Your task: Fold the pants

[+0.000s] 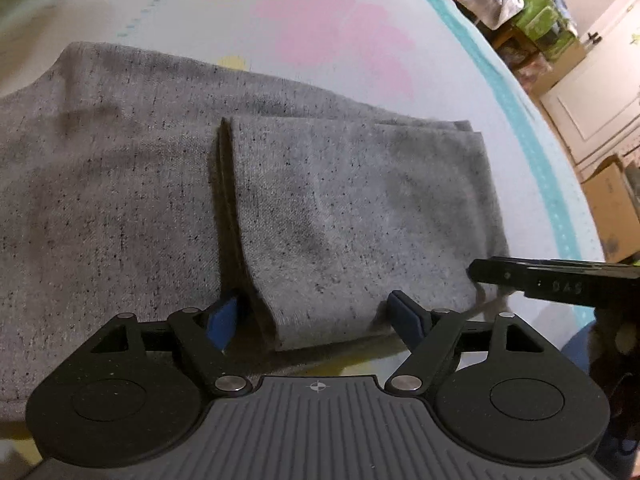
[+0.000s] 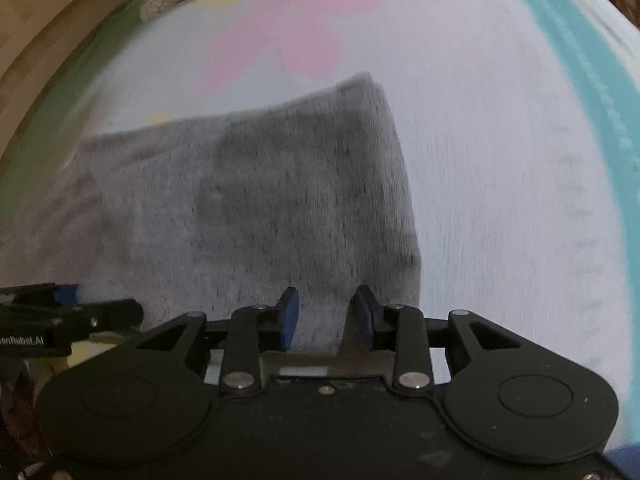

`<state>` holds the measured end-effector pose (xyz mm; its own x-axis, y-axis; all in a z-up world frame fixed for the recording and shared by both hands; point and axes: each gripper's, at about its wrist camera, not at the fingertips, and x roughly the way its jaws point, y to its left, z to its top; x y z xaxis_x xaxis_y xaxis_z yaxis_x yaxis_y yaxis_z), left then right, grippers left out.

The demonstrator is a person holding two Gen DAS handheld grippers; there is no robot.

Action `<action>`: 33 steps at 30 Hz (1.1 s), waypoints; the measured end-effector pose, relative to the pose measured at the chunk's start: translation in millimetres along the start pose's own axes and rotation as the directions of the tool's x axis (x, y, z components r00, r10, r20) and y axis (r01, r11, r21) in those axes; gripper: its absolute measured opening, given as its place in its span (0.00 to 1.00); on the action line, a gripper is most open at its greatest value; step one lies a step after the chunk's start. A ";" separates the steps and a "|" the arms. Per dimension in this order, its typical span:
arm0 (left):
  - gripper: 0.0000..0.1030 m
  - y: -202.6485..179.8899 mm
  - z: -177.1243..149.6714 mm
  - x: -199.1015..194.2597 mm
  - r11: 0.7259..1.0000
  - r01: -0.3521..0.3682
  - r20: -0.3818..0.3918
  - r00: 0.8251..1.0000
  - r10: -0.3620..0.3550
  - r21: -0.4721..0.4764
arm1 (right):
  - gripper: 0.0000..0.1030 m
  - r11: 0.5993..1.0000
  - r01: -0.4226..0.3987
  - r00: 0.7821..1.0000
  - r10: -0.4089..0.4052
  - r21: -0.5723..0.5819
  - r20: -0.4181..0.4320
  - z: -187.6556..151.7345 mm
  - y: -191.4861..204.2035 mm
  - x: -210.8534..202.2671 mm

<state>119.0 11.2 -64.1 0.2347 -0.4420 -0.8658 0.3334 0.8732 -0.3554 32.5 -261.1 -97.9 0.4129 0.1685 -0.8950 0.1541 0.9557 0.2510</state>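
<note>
The grey speckled pants [image 1: 168,184] lie flat on my bed sheet [image 1: 328,32], a pale sheet printed with pink shapes and edged by a teal stripe. In my left wrist view their long axis runs from the left edge of the frame toward the right, and a leg section [image 1: 360,216] is folded back over the rest so its cuff edge faces left, standing as a raised seam near the middle. The folded end points right, toward the teal stripe.

My left gripper [image 1: 316,320] sits at the near edge of that folded section with its blue pads spread wide; the cloth lies between them but neither pad presses it, so it is released. My right gripper [image 1: 552,276] enters that view from the right, at the near right corner of the fold.

In my right wrist view the right gripper [image 2: 326,312] has its pads partly parted with pants [image 2: 256,208] fabric running between them; the picture is smeared and I cannot tell whether the pads pinch the cloth or stand clear of it. The left gripper [image 2: 68,312] shows at the left edge, mostly cut off.

The waist end runs out of frame to the left in both views. Cardboard boxes [image 1: 612,208] stand beyond the bed on the right, blurred
</note>
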 end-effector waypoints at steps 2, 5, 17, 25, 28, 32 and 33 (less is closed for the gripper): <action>0.74 2.9 1.3 -10.8 1.000 0.016 0.010 1.000 -0.016 -0.018 | 0.38 1.000 0.017 1.000 -0.017 -0.010 0.010 2.4 3.6 -5.8; 0.75 14.7 1.9 -38.5 0.999 0.008 0.077 0.997 -0.005 -0.037 | 0.39 0.999 -0.040 0.997 0.041 -0.008 0.058 1.6 15.7 -24.6; 0.86 123.4 11.4 -170.1 0.970 -0.091 0.284 0.946 0.154 -0.225 | 0.59 0.947 -0.197 0.938 0.258 -0.254 0.233 -12.1 112.8 -60.1; 0.90 186.5 -8.3 -209.6 0.939 -0.162 0.274 0.929 0.249 -0.304 | 0.09 0.921 -0.261 0.951 0.297 -0.289 0.087 -2.3 175.6 -12.4; 0.90 209.8 -19.0 -215.4 0.929 -0.168 0.258 0.931 0.260 -0.331 | 0.10 0.927 -0.235 0.960 0.269 -0.292 0.082 14.8 195.2 8.8; 0.90 237.1 -33.9 -216.1 0.908 -0.145 0.246 0.935 0.256 -0.393 | 0.13 0.925 -0.201 0.964 0.246 -0.323 0.103 33.5 226.0 27.7; 0.90 243.0 -37.1 -215.2 0.904 -0.139 0.243 0.937 0.252 -0.404 | 0.14 0.926 -0.187 0.966 0.233 -0.327 0.107 36.9 232.3 34.3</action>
<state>115.6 326.1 22.8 0.5258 -0.2434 -0.8151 -0.1006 0.9337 -0.3437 115.6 -42.3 -56.7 0.5312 0.3600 -0.7670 -0.2284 0.9326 0.2795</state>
